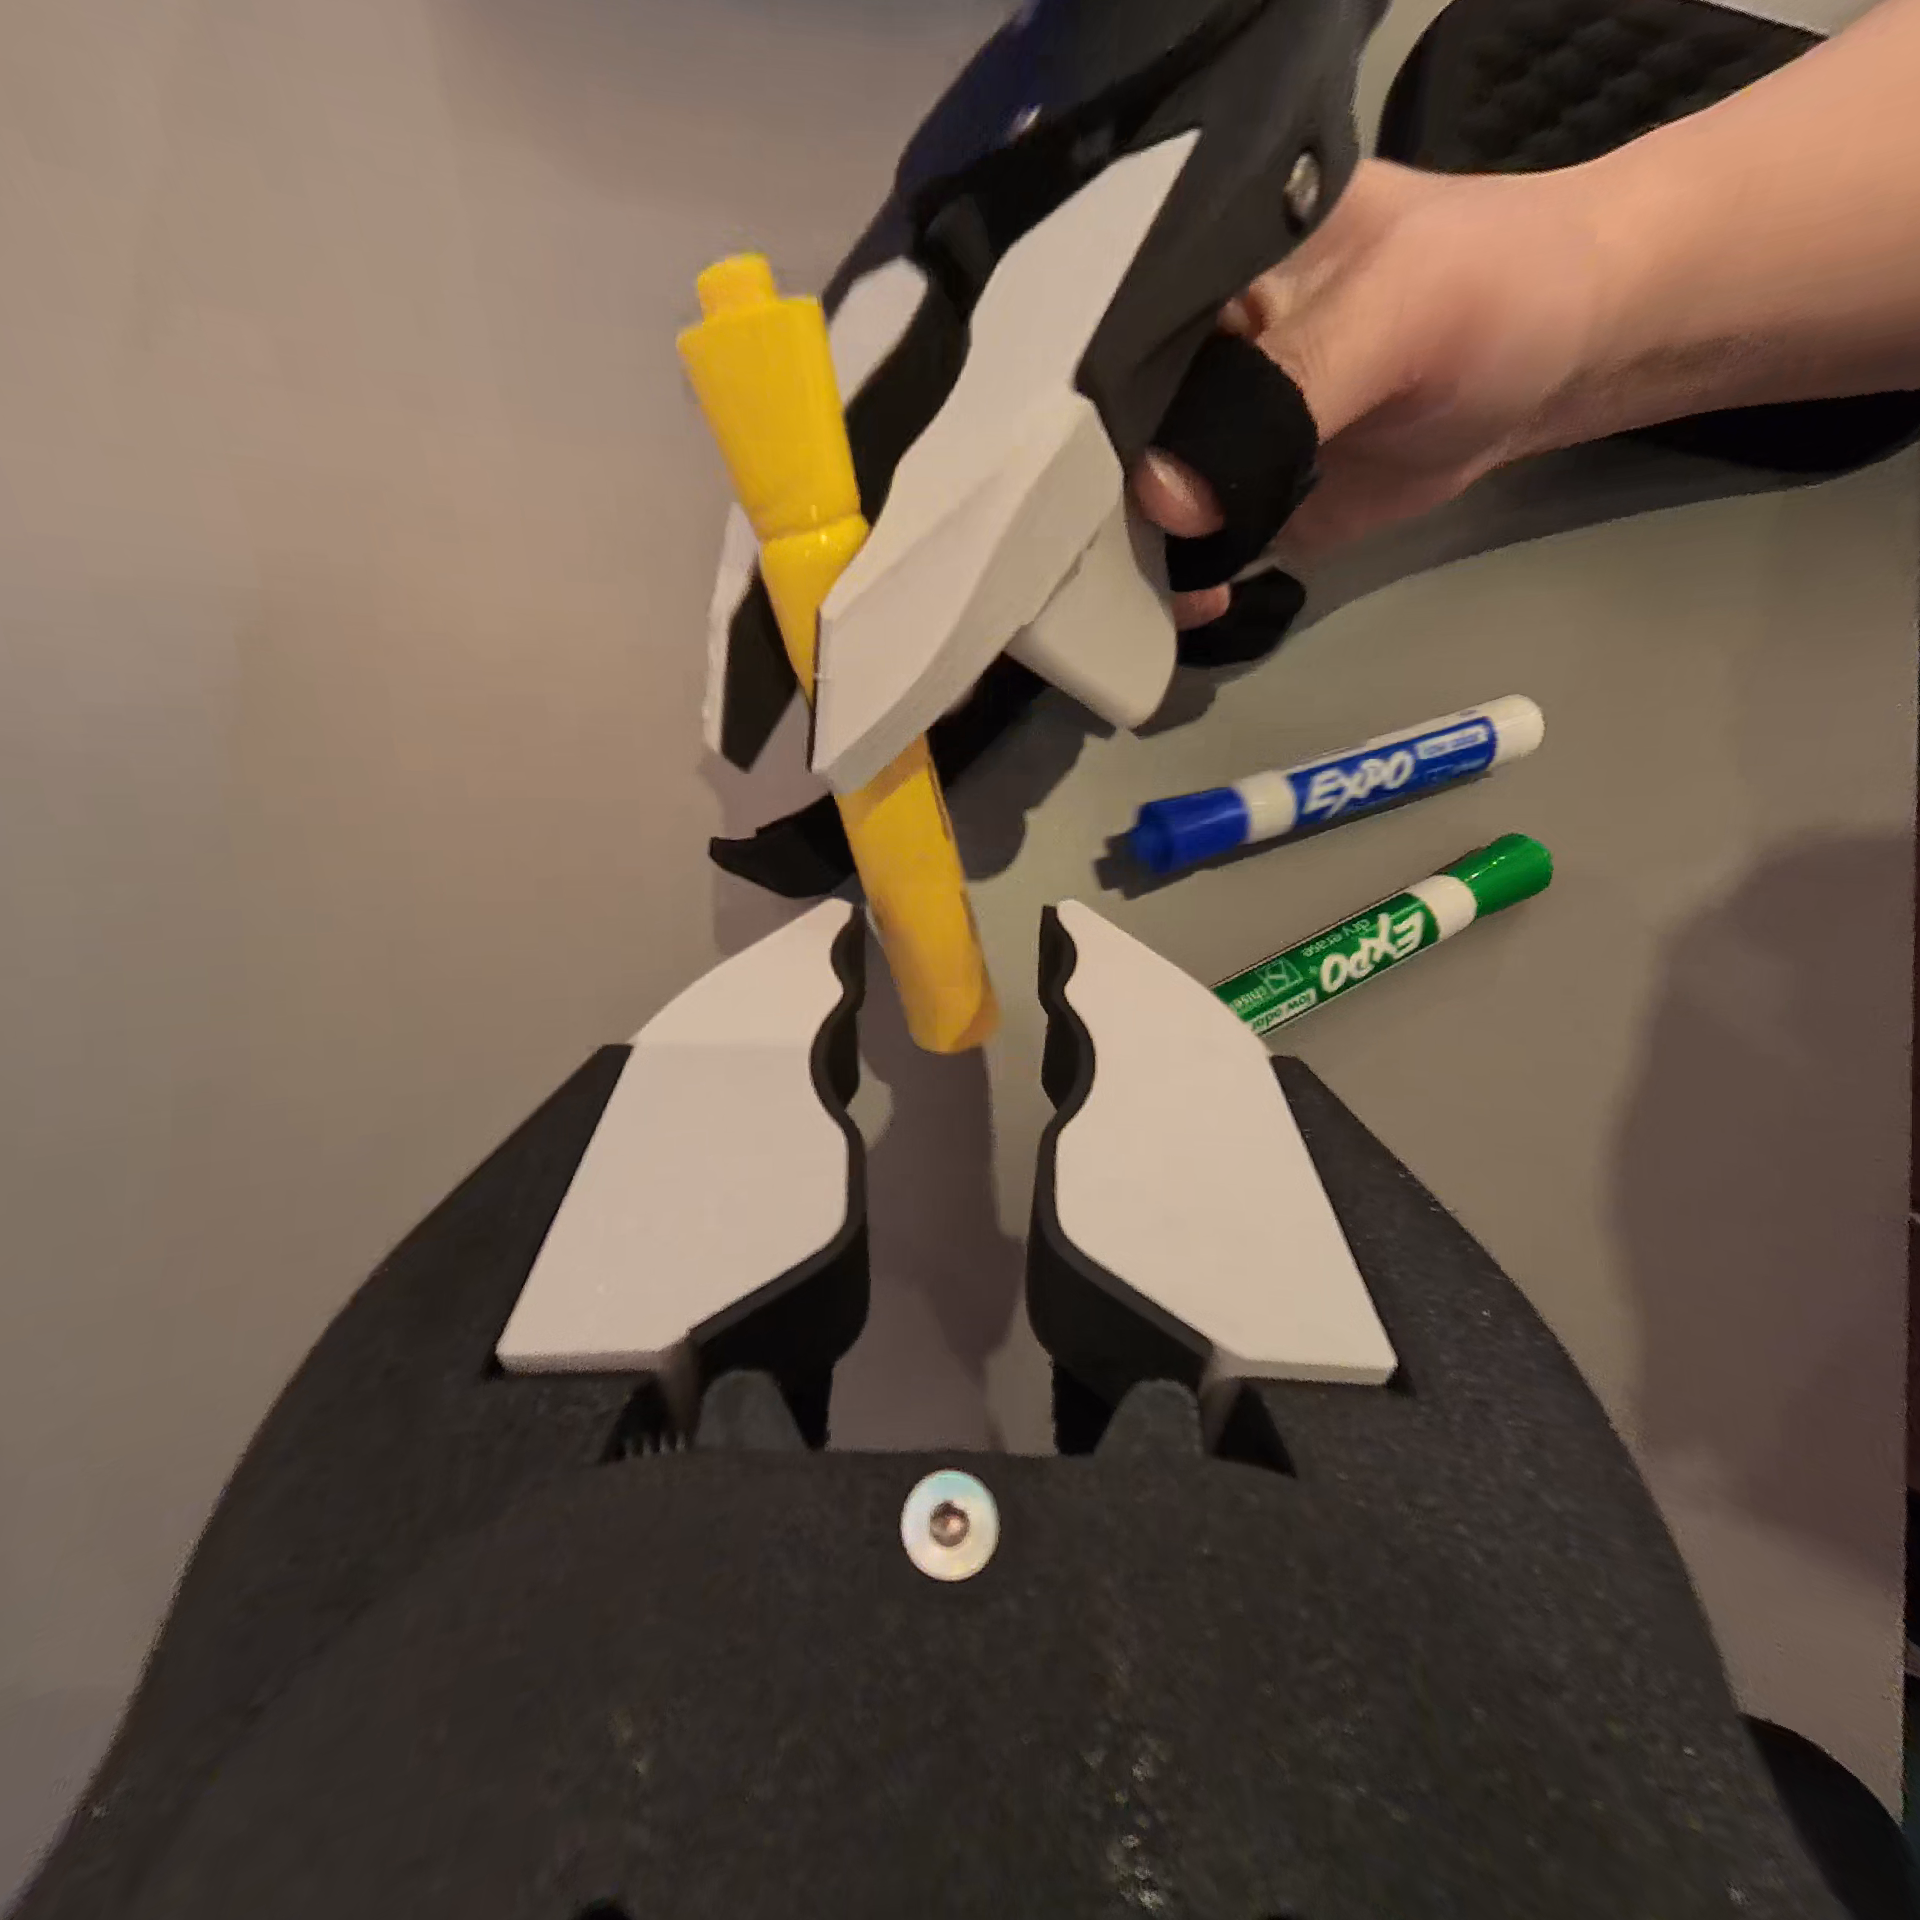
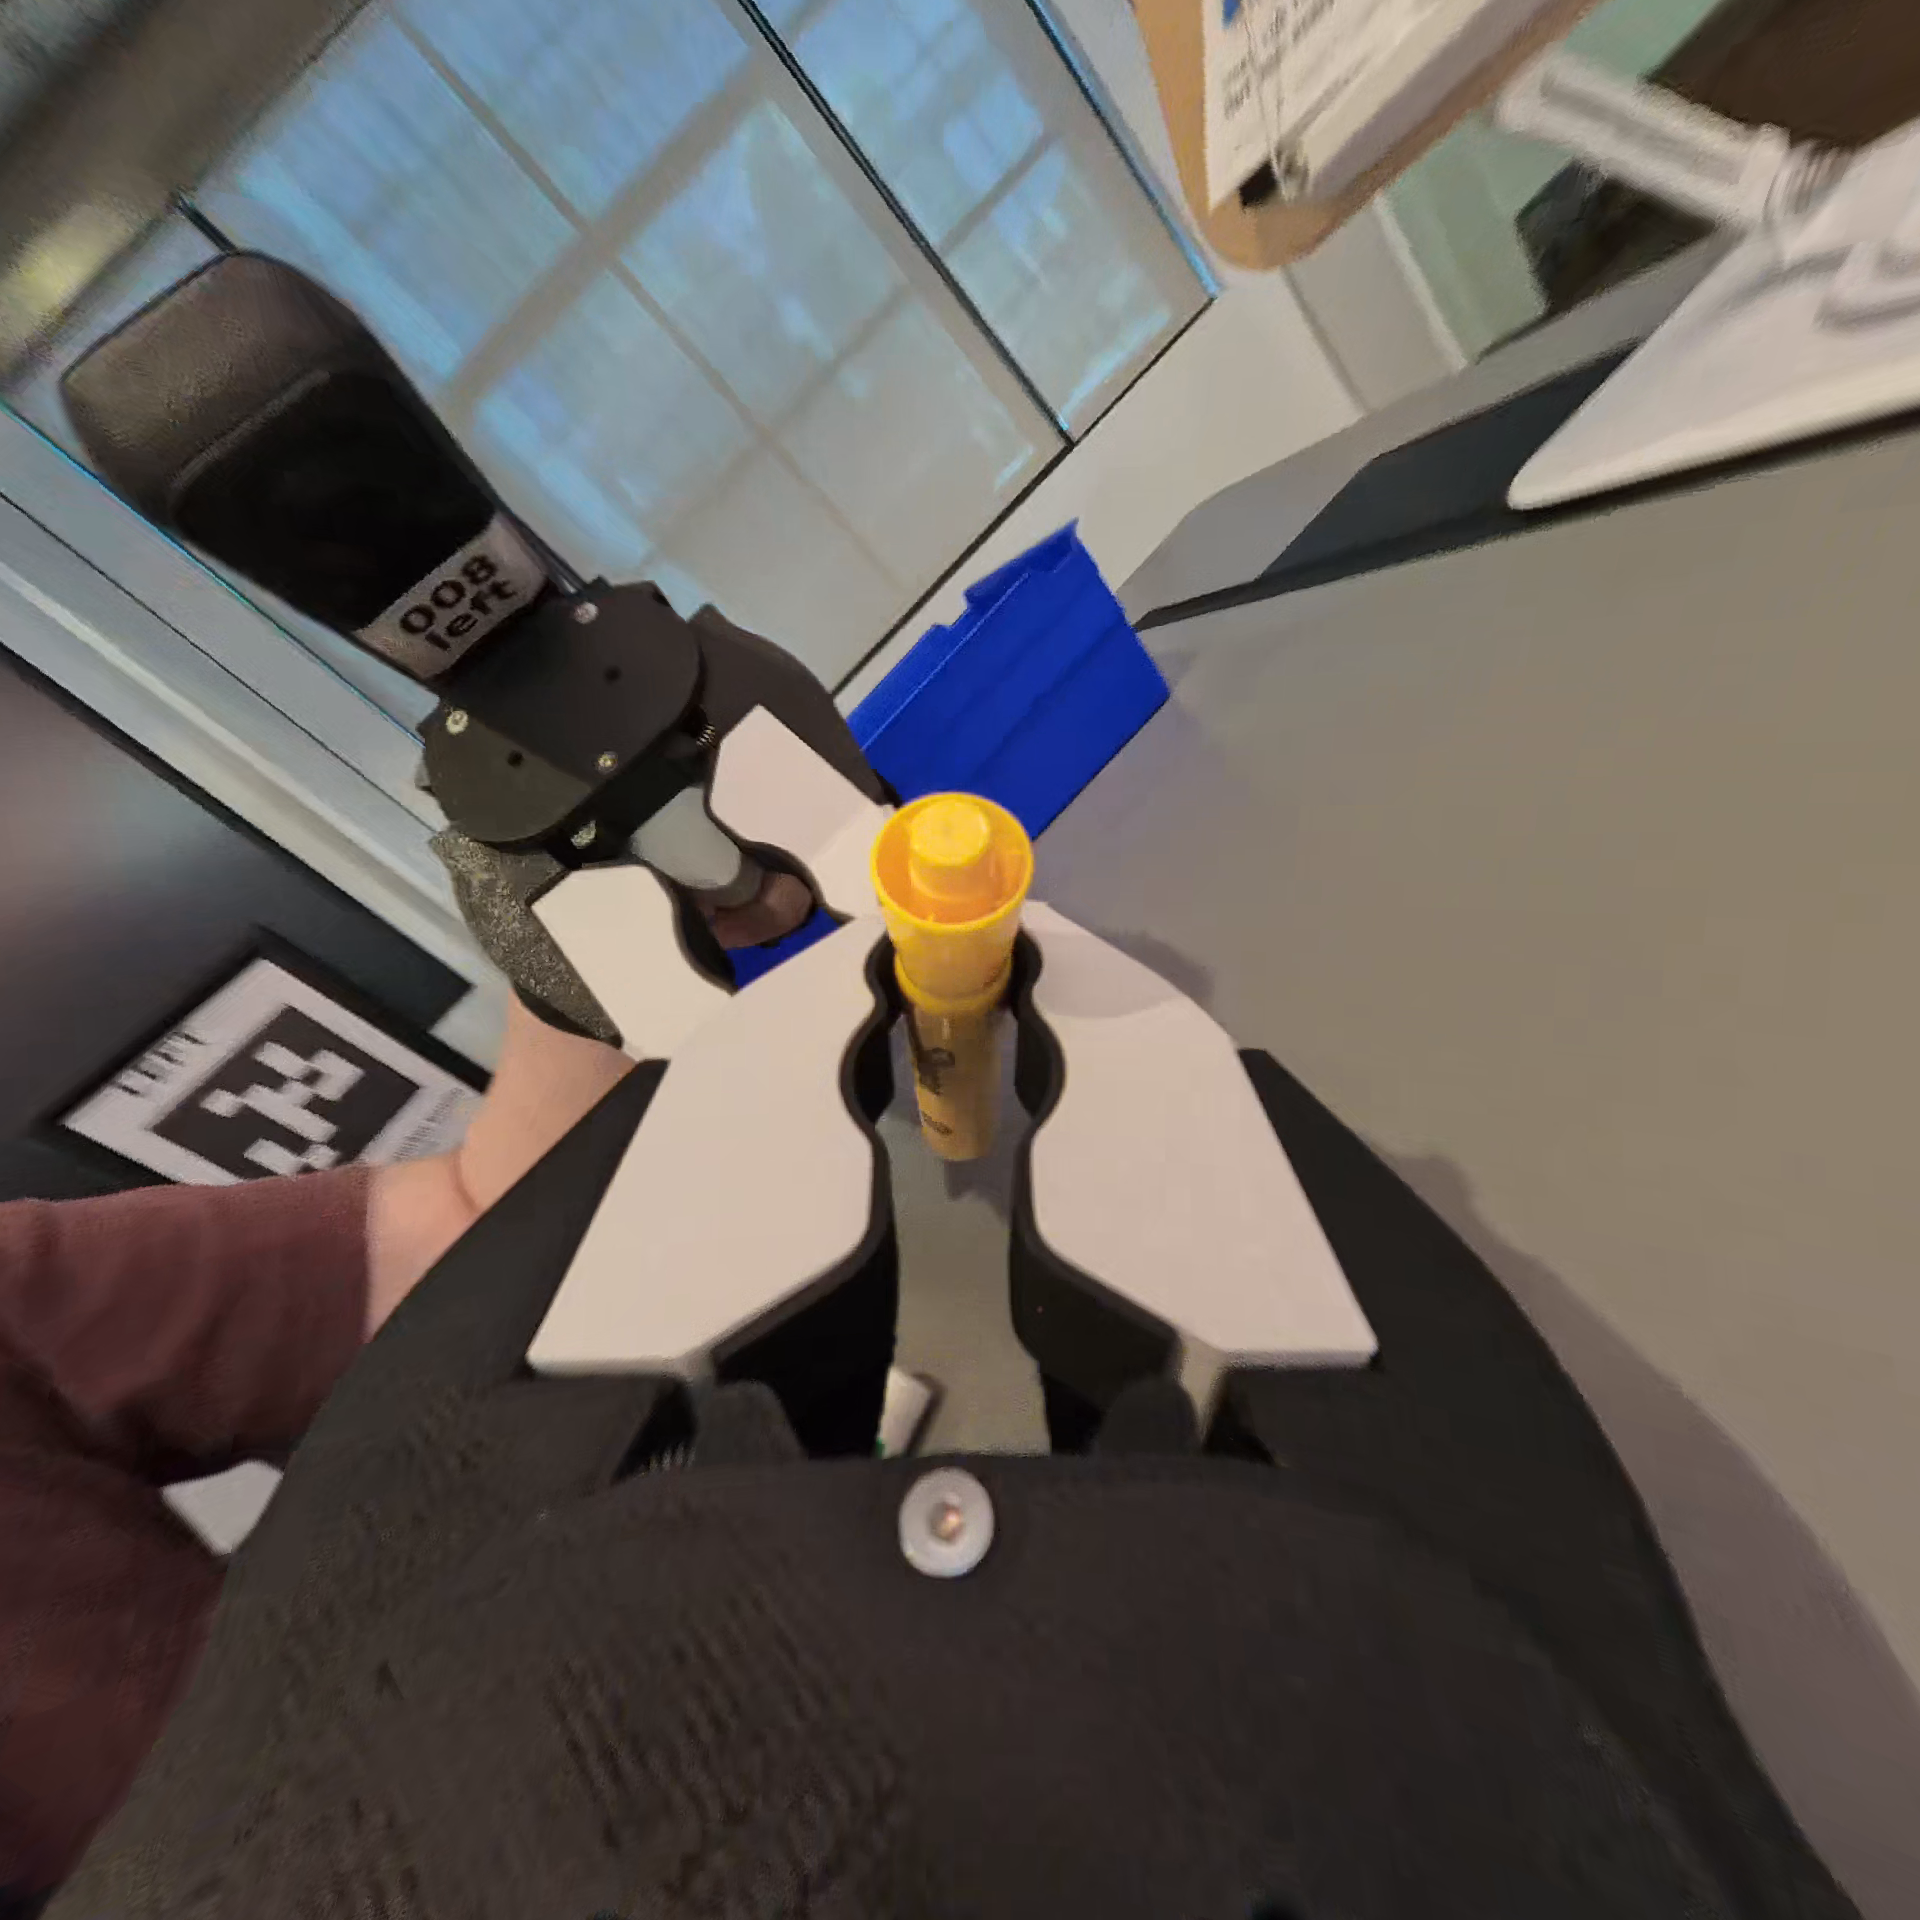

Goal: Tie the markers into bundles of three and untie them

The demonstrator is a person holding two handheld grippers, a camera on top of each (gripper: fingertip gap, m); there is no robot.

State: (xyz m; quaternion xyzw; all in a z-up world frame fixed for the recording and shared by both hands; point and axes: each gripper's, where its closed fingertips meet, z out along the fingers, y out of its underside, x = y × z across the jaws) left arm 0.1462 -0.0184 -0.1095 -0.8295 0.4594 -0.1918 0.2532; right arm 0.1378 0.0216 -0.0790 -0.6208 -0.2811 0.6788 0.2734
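Observation:
My right gripper [image 2: 951,961] is shut on a yellow marker [image 2: 948,966], gripping it just below its cap. It holds the marker nearly upright above the grey table. In the left wrist view the right gripper [image 1: 800,717] carries the yellow marker [image 1: 821,644] with its lower end hanging between my left gripper's fingertips. My left gripper [image 1: 951,925] is open, and its jaws stand apart on either side of the marker's lower end. A blue marker [image 1: 1340,784] and a green marker [image 1: 1392,930] lie on the table to the right.
A black band or strap piece [image 1: 774,857] lies on the table under the right gripper. A blue bin [image 2: 1013,691] stands at the table's far edge. A black chair [image 2: 281,457] stands by the window. A hand [image 1: 1455,343] holds the right gripper. My hands' fingertips stand some 5 cm from each other.

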